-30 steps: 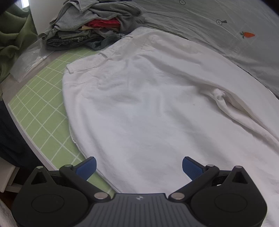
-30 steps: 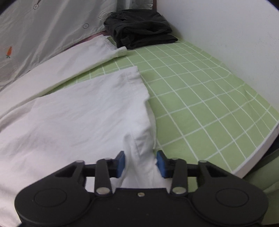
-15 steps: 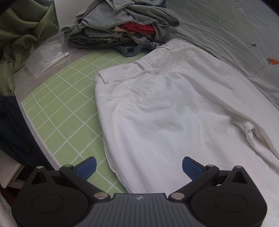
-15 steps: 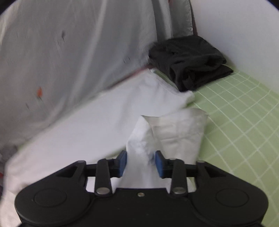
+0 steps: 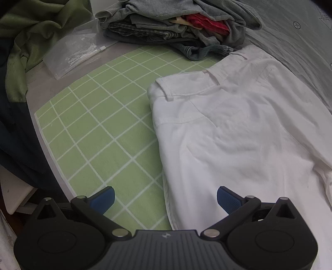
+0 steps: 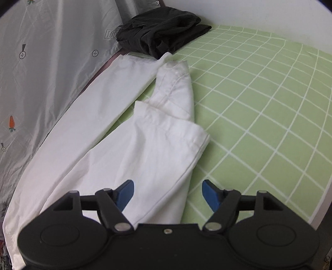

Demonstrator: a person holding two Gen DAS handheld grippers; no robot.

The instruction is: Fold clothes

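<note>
The left gripper hangs wide open over the mat, its blue pads holding nothing; one pad is above the green grid, the other above the white trousers. The trousers' side edge runs between the two pads. Further out, the waistband with its belt loops lies on the mat, pointing toward a pile of clothes in grey, plaid and red. A denim piece at the foot of that pile lies just beside the waistband. Left of the pile a clear plastic bag lies on the grey surface, with a green cloth beyond it. A grey sheet borders the trousers on the right.

The right gripper has its jaws opening, and the pads press on nothing. The near trouser leg lies below them, crumpled, its hem folded back on itself. The other leg stretches flat along the grey sheet toward the far corner. There a folded black garment sits on the mat by the white wall, just touching that leg's hem.
</note>
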